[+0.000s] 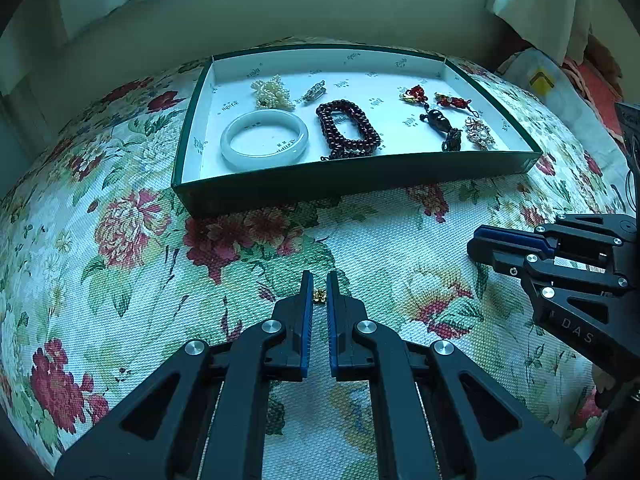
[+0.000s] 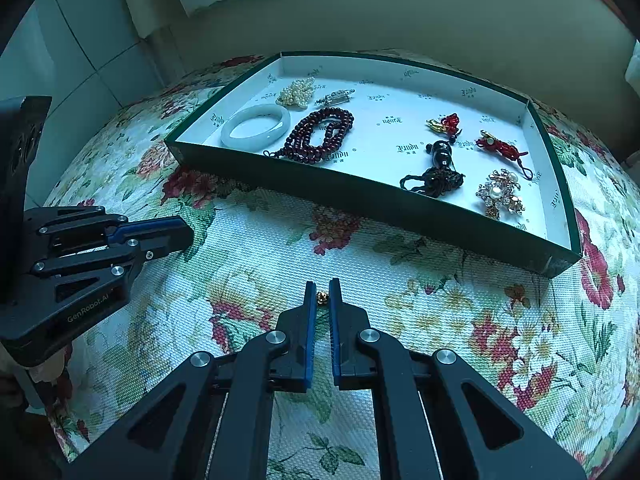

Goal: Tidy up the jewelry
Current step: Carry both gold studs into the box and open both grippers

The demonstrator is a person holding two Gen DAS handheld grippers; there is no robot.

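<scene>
Left wrist view: a gold ornament (image 1: 319, 296) sits between the tips of the left gripper (image 1: 320, 280), whose jaws are drawn narrow onto it; it is held above the floral cloth (image 1: 400, 240), well short of the tray (image 1: 360, 172); it is too small to tell its long axis or facing. Open cloth lies between the gripper and the tray's near wall, and more to the left. The tray's long axis runs across the view; inside, a pale bangle (image 1: 264, 140) lies at the left, dark red beads (image 1: 348, 130) beside it, a pearl cluster (image 1: 274, 92) behind, a brooch (image 1: 480, 132) at the right; bare liner shows mid-tray. The right gripper (image 1: 474, 244) enters from the right, marked "DAS".

Right wrist view: the right gripper (image 2: 323, 286) likewise pinches a second gold ornament (image 2: 322, 298) over the cloth; the left gripper (image 2: 188, 236) reads "GenRobot.AI"; the liner print reads roughly "Lindu".
</scene>
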